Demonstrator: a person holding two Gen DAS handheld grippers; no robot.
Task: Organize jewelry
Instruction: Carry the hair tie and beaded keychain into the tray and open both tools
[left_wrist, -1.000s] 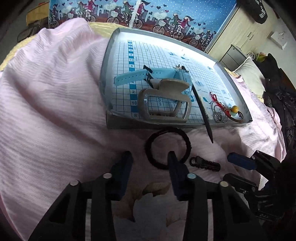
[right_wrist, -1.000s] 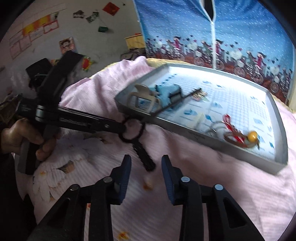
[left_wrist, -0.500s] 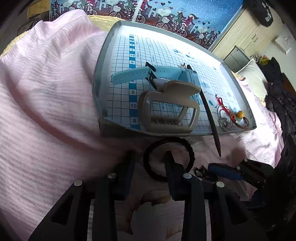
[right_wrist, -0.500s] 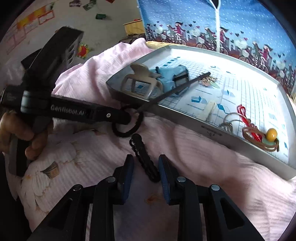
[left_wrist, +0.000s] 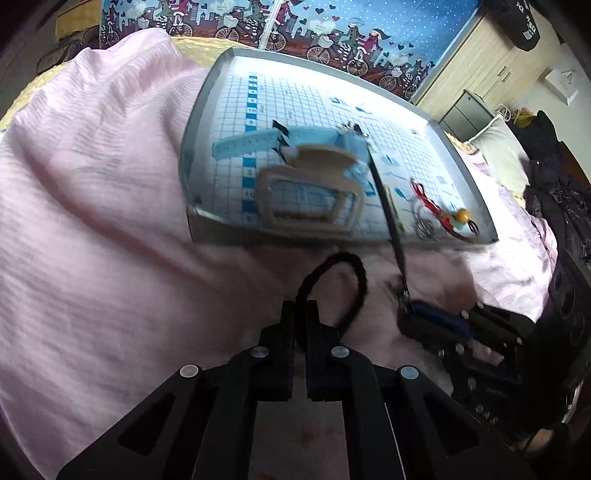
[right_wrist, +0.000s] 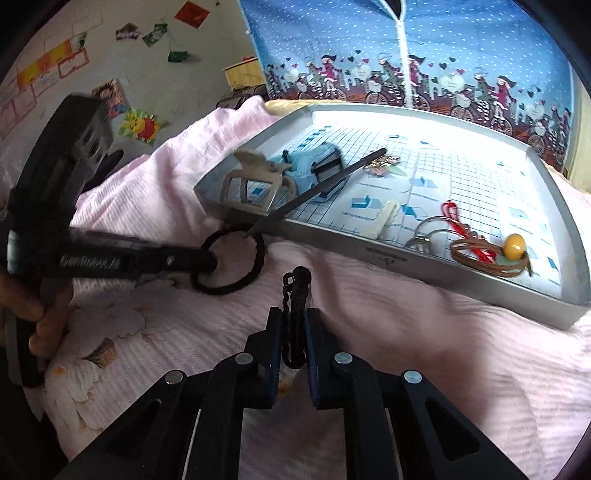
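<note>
Pinching a fuzzy black hair tie (left_wrist: 334, 280) — left tongs (left_wrist: 301, 314); right tongs (right_wrist: 294, 325) clamping a knobbly black clip (right_wrist: 295, 295).

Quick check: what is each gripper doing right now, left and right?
Left gripper: jaws shut on the black hair tie.
Right gripper: jaws shut on the small black hair clip.

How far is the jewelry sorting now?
Done: the claw clip, blue watch and beaded cord lie in the tray. In hand: the left gripper pinches the hair tie; the right gripper pinches the black chain piece. Left: putting both into the tray.
</note>
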